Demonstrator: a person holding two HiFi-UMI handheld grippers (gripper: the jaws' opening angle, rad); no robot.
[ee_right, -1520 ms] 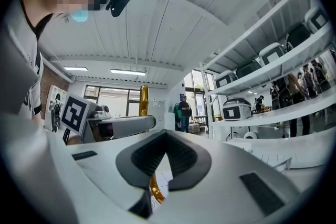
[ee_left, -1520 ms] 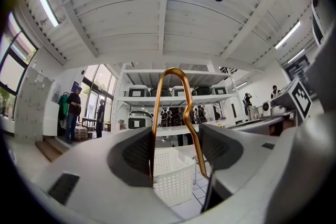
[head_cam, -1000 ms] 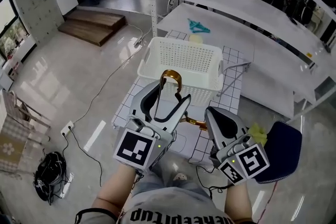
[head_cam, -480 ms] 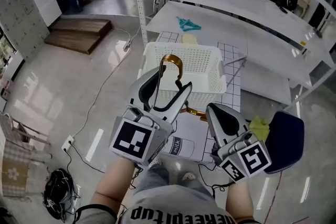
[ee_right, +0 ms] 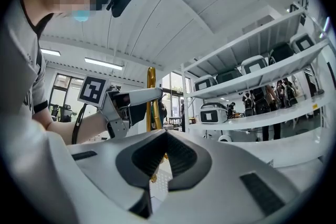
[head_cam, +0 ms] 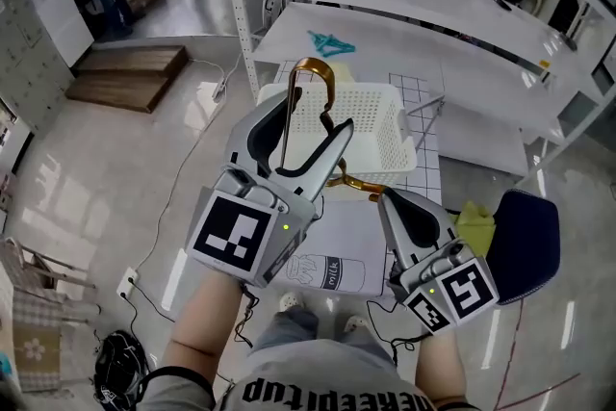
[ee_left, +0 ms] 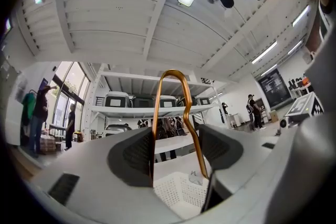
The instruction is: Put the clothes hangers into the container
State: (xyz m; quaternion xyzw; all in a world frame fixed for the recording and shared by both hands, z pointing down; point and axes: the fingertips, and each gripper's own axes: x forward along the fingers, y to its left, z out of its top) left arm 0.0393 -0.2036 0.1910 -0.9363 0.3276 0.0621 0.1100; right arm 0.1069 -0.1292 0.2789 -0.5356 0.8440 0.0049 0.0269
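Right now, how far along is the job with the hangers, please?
Done: nothing that shows; the visible part of the white basket holds no hanger. In hand: one gold hanger, its hook between the left gripper's jaws and its lower end pinched by the right gripper, held in the air, not in the basket. Left: lower it in. A teal thing, perhaps another hanger, lies on the shelf behind.

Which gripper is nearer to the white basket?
Left. The left gripper, holding the gold hanger, reaches over the near rim of the basket; the right gripper sits short of it, closer to the person.
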